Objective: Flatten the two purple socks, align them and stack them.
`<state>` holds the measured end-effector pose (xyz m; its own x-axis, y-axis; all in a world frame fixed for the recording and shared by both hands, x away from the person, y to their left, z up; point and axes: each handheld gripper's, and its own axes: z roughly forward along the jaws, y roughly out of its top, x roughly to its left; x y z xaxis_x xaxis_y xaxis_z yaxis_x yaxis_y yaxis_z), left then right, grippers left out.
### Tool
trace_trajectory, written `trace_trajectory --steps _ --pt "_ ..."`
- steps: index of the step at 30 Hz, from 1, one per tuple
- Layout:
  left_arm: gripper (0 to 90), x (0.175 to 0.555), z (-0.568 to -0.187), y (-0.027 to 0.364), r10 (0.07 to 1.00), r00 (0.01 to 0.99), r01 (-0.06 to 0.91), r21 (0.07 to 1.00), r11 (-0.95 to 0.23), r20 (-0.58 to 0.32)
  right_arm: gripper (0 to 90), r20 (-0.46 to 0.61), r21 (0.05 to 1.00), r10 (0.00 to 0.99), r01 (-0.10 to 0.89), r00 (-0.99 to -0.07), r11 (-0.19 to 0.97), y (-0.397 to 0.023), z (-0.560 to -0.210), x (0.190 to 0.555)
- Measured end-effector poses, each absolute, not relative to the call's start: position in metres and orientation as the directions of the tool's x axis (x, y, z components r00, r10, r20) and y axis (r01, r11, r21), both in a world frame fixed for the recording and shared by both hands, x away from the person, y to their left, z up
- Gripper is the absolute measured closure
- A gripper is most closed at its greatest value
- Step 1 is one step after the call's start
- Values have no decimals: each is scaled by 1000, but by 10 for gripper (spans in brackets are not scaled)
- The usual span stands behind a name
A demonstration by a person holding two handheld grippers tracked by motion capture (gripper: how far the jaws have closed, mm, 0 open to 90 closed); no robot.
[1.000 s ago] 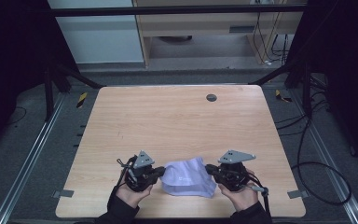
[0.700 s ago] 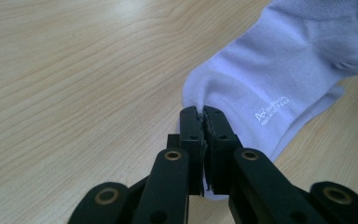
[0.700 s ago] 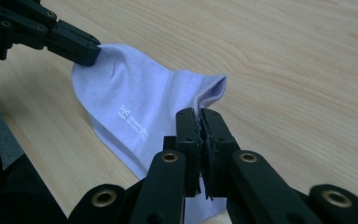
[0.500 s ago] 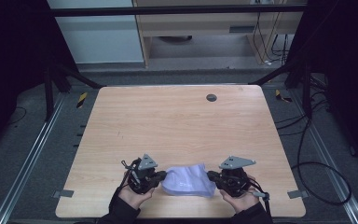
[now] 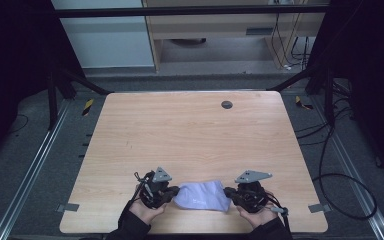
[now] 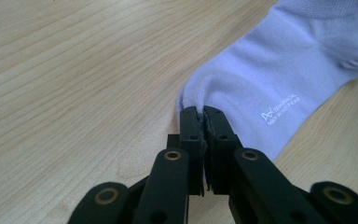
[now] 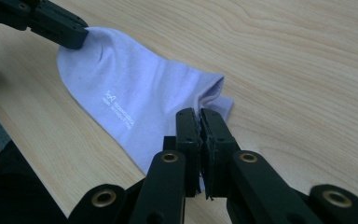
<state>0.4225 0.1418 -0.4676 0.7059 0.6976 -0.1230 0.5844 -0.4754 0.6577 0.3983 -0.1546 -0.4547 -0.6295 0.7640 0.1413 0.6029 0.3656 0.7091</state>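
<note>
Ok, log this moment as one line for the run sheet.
left claw: shut on sock edge | right claw: shut on sock's other end | sock: pale lilac, stretched between claws at near edge of table

small white logo and illegible two-line print on the lilac sock (image 6: 279, 109)

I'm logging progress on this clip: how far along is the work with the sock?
Done: both ends are gripped. The left gripper is shut on one end of the pale lilac sock, the right gripper on the other. In hand: the sock is held stretched between them, low over the near edge of the wooden table. Left: probably laying it flat and letting go, since neither gripper has released it yet.
</note>
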Motion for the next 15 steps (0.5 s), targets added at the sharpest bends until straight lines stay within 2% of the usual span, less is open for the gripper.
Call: trace_trajectory --steps 12,15 --pt "850 427 -478 140 704 702 592 636 -494 -108 858 121 673 784 631 -609 386 -159 -473 405" --pt "737 426 -476 141 703 706 576 650 -496 -89 807 110 669 789 632 -605 391 -159 -476 406"
